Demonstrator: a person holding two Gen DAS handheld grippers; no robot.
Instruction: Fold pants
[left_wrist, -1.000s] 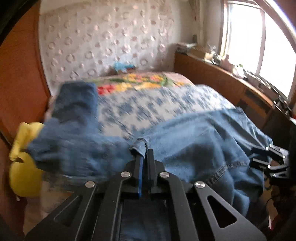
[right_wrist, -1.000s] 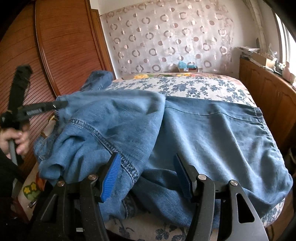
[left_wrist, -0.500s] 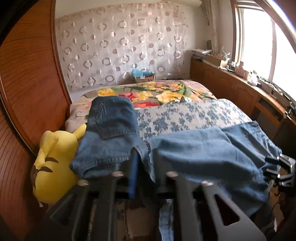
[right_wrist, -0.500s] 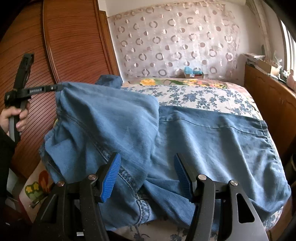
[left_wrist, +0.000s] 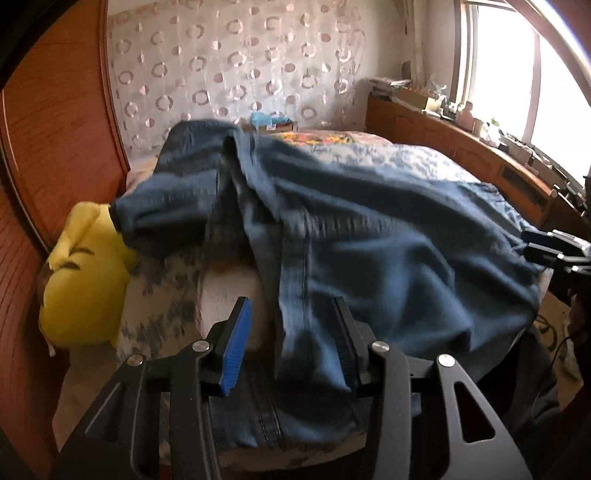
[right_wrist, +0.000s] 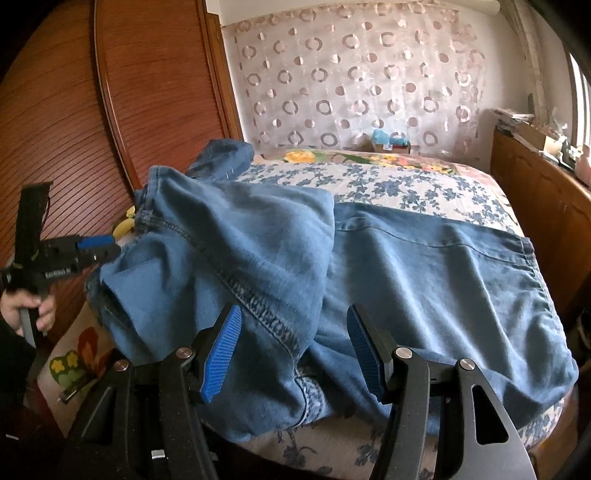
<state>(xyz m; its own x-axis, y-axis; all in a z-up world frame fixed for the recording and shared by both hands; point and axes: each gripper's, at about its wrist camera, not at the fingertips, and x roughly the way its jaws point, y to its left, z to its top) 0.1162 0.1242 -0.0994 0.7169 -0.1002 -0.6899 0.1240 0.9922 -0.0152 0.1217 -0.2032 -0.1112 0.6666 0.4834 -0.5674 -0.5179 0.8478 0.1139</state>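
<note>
The pants (right_wrist: 369, 266) lay across the bed (right_wrist: 406, 188), one part folded over at 9 o'clock. The left tool (left_wrist: 291, 336) had just been opening, denim loose between its jaws. The right tool (right_wrist: 295, 347) stood apart over the pants.

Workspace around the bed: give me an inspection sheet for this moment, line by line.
Surface: bed with a blue floral cover; a brighter flowered cover at the far end.
Job's things: denim pants spread across the bed, one part folded over onto the rest.
Clutter: yellow plush toy at the bed's left edge; small box at the far end.
Grippers: left gripper has just been opening, denim loose between the jaws; right gripper open over the pants.
Cables: nothing seen for certain.
Surroundings: wooden wardrobe, ring-patterned curtain, window above a crowded wooden ledge.
</note>
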